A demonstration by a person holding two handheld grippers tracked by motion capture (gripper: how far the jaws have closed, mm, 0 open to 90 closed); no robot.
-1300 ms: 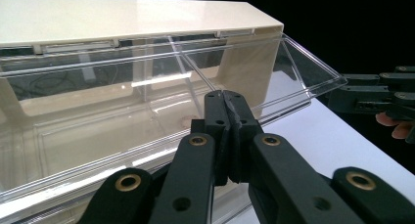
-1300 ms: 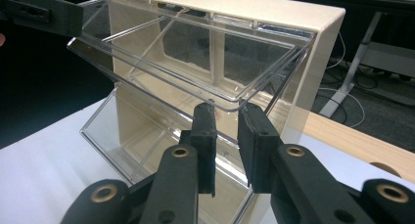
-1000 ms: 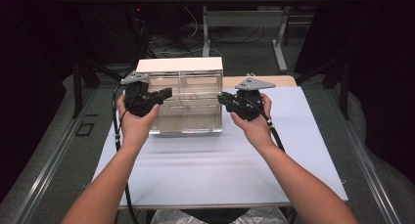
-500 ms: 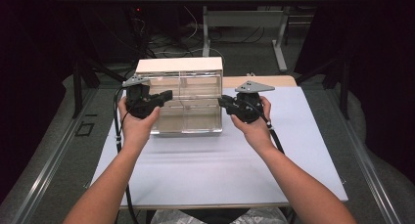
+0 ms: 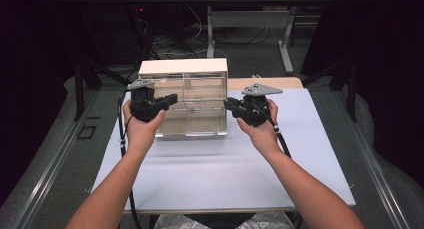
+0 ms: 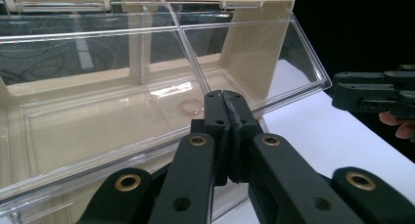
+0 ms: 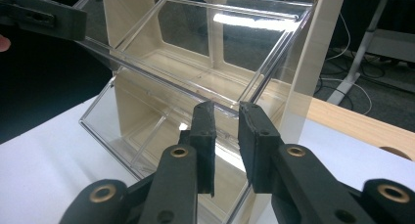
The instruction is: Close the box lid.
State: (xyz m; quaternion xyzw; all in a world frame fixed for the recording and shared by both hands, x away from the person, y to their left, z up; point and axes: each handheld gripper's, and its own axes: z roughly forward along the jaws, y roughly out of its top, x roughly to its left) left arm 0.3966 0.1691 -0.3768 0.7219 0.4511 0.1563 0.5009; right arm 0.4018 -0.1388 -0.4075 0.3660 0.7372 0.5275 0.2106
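A cream storage cabinet (image 5: 183,67) with clear tilt-out bins (image 5: 190,120) stands at the table's far middle. In the left gripper view the clear bins (image 6: 147,87) lean open toward me, and a small pinkish ring (image 6: 191,105) lies in one. My left gripper (image 5: 169,100) hovers at the cabinet's left front, its jaws pressed together (image 6: 225,98) with nothing seen between them. At the cabinet's right front corner my right gripper (image 5: 228,104) holds its jaws slightly apart (image 7: 226,117), just short of the bin's clear edge (image 7: 195,92).
The cabinet rests on a white sheet (image 5: 220,174) covering the table. A bare wooden strip (image 5: 280,82) shows behind the sheet at the right. Cables and desk legs (image 5: 287,49) stand on the floor beyond.
My right gripper has drifted slightly to the right, away from the cabinet. The left gripper has hardly moved.
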